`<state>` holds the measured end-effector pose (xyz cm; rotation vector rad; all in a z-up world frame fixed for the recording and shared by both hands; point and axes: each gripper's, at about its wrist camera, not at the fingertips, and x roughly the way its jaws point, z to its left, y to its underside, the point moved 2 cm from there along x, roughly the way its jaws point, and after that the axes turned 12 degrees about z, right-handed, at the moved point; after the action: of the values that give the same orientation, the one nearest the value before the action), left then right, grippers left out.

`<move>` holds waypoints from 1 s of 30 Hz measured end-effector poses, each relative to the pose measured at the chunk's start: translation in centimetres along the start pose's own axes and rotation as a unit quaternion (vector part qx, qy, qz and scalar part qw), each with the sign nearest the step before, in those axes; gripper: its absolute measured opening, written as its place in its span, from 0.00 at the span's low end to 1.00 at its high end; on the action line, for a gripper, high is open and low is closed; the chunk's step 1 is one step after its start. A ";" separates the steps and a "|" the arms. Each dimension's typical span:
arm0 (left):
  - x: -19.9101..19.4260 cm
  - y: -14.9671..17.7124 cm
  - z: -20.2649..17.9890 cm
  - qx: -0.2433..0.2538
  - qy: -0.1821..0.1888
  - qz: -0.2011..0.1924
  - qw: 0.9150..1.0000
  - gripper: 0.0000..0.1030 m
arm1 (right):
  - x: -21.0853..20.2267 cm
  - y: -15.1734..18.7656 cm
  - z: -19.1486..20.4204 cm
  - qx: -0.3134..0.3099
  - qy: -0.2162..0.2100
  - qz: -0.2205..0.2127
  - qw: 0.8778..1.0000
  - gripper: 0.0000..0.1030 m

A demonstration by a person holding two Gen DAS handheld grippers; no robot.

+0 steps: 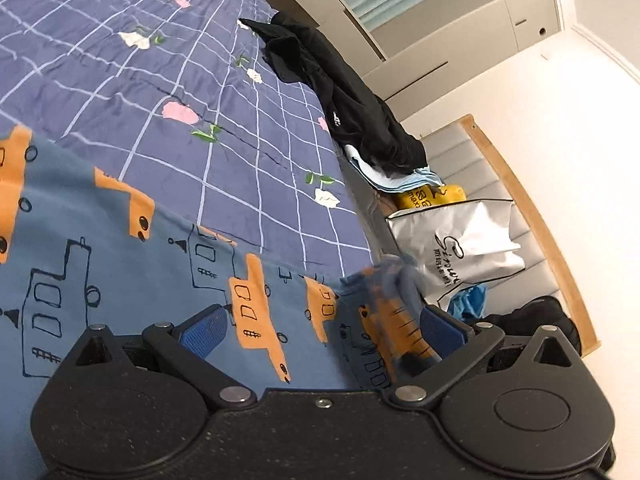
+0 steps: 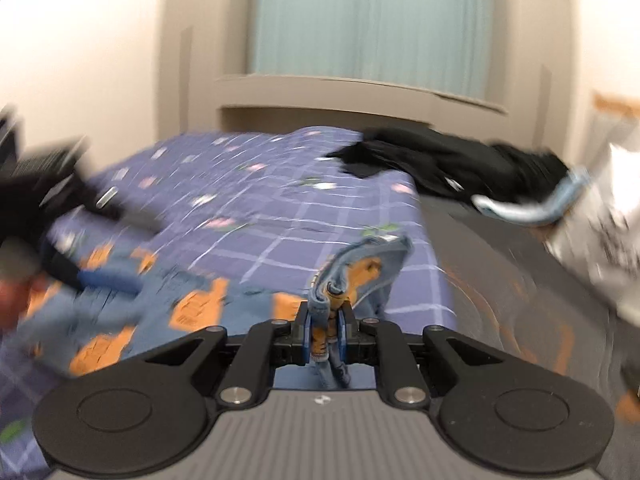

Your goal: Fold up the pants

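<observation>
The pants [image 1: 120,280] are blue-grey with orange truck and building prints and lie spread on the bed. My left gripper [image 1: 324,330] hovers over them, its blue pads [image 1: 204,332] wide apart and pressing on nothing. My right gripper [image 2: 326,320] is shut on a bunched edge of the pants [image 2: 360,264], which sticks up between its pads, lifted off the bed. That raised edge shows blurred in the left wrist view at the right. In the right wrist view the left gripper's blue pad [image 2: 108,280] appears blurred at the left, over the cloth.
The bed has a purple grid sheet with flowers [image 1: 160,80]. A heap of black clothes [image 1: 352,120] and a light blue garment [image 1: 400,178] lie near its edge. Beside the bed stand a white printed bag [image 1: 460,240], a yellow pack [image 1: 432,196] and a padded, wood-trimmed headboard [image 1: 532,220].
</observation>
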<state>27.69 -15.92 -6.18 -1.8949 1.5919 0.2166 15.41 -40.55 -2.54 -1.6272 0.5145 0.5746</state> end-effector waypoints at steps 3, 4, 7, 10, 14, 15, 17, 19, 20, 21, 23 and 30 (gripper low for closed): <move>0.0 0.6 0.5 0.000 -0.003 0.009 1.000 0.99 | 0.1 -0.1 3.9 -0.058 -0.010 0.013 0.998 0.13; 0.1 0.8 0.8 -0.001 -0.005 0.014 1.000 0.99 | 0.3 0.0 4.7 -0.071 -0.015 0.020 0.997 0.13; 0.3 1.8 1.4 -0.008 -0.009 0.027 1.000 0.99 | 0.9 0.5 7.3 -0.103 -0.031 0.047 0.993 0.13; 0.6 2.6 1.9 -0.002 -0.016 0.029 0.999 0.99 | 1.4 1.6 9.3 -0.138 -0.029 0.063 0.988 0.13; 1.2 3.0 1.1 0.028 -0.039 0.030 0.998 0.99 | 2.3 2.5 10.3 -0.144 -0.020 0.074 0.987 0.14; 1.4 3.1 0.9 0.032 -0.043 0.030 0.998 0.99 | 2.4 2.8 10.2 -0.141 -0.019 0.074 0.987 0.15; 1.6 3.2 0.7 0.032 -0.050 0.027 0.998 0.99 | 2.7 2.8 10.0 -0.131 -0.017 0.072 0.989 0.15; 1.7 3.2 0.5 0.023 -0.048 0.026 0.998 0.99 | 2.5 2.9 9.7 -0.117 -0.019 0.064 0.991 0.15; 1.7 3.2 0.4 0.013 -0.042 0.028 0.999 0.99 | 2.4 2.9 9.5 -0.103 -0.022 0.059 0.993 0.15; 1.8 3.3 0.4 0.004 -0.035 0.029 0.999 0.98 | 2.4 2.7 9.1 -0.089 -0.026 0.055 0.994 0.15; 1.8 3.3 0.5 -0.018 -0.021 0.030 0.999 0.97 | 1.8 2.6 8.1 -0.049 -0.042 0.042 0.997 0.15; 3.3 2.4 1.0 -0.117 -0.009 0.018 0.993 0.81 | 0.2 2.7 6.6 0.006 -0.065 0.016 0.998 0.15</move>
<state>26.57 -18.18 -9.57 -2.0326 1.6493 0.4526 13.44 -34.32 -5.41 -1.5605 0.4481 0.6959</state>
